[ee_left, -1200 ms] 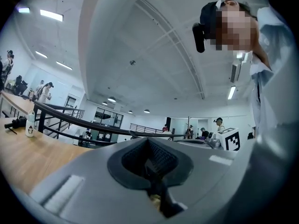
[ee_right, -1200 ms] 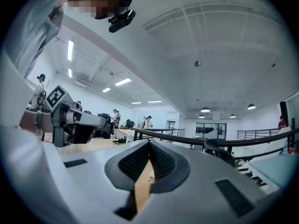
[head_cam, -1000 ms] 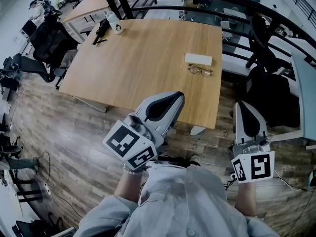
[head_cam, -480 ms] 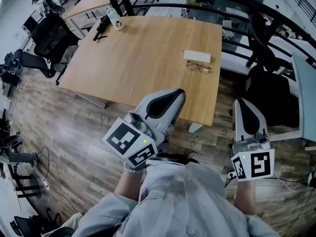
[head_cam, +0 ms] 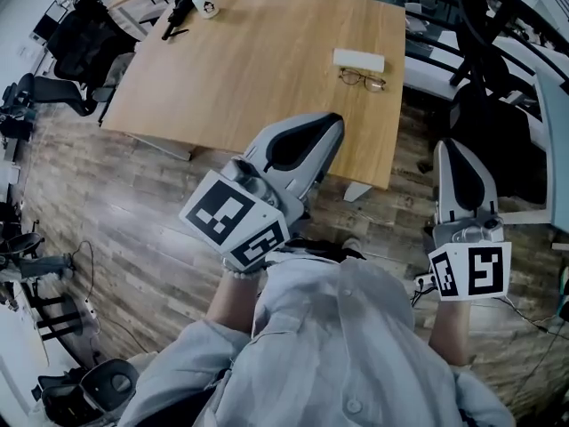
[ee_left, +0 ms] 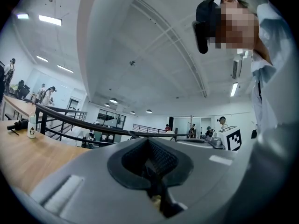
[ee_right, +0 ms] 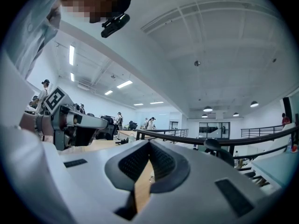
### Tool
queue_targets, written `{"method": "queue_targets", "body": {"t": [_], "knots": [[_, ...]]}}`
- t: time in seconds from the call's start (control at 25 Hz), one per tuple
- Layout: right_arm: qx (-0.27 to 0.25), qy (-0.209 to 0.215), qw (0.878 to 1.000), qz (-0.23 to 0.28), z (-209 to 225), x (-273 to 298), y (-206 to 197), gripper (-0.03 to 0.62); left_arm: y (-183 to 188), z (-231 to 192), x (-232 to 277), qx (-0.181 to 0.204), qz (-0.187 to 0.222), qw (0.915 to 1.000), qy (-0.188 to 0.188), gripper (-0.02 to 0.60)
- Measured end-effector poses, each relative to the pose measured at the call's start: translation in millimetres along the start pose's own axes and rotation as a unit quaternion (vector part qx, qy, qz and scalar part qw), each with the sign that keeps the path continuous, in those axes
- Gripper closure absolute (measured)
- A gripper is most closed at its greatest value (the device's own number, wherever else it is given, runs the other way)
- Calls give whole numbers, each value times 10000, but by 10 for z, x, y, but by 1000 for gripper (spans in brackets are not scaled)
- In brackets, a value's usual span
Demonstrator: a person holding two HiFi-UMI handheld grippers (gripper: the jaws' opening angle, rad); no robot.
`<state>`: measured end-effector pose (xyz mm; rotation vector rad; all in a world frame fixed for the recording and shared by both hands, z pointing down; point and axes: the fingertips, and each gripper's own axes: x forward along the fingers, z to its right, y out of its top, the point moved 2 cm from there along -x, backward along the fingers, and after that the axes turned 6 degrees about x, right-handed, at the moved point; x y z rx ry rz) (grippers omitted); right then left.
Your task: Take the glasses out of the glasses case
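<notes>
Standing back from a wooden tabletop (head_cam: 240, 69), a person holds a gripper in each hand close to the body, both aimed level toward the table. The left gripper (head_cam: 329, 124) has its jaws pressed together with nothing between them, as its own view confirms (ee_left: 148, 143). The right gripper (head_cam: 459, 146) is likewise closed and empty (ee_right: 149, 144).

The glasses (head_cam: 362, 79) lie on the tabletop near its far right corner, already outside the glasses case (head_cam: 358, 59). The case is a slim white box that looks closed. It sits just beyond the glasses and parallel to them; whether the two touch is too small to tell. Both have their long axis running left to right across the head view, roughly crosswise to the direction either gripper would reach in.

Both pairs of jaws are well apart from the glasses, which lie ahead, between the lines of the two grippers. The left gripper's nose angles almost straight at them and looks nearer in the head view. The right gripper hangs off the table's right edge, over the plank floor (head_cam: 133, 229).

Nothing stands between the jaws and the glasses; that stretch of tabletop is bare. A small white bottle (head_cam: 206, 7) and a black tool (head_cam: 175, 18) sit at the far left corner, well apart from the glasses. Dark office chairs (head_cam: 76, 47) stand to the left, and a dark railing (head_cam: 498, 25) curves behind the table at right.
</notes>
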<state>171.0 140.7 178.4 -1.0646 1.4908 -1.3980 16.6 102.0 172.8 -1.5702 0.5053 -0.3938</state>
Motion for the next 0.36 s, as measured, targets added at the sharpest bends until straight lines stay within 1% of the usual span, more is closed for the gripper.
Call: {"method": "queue_targets", "body": {"t": [0.36], "knots": [[-16,55,10000,-69,-94,63,-105,593,-72,-75,-64,-28,-9,10000,45,578]]}}
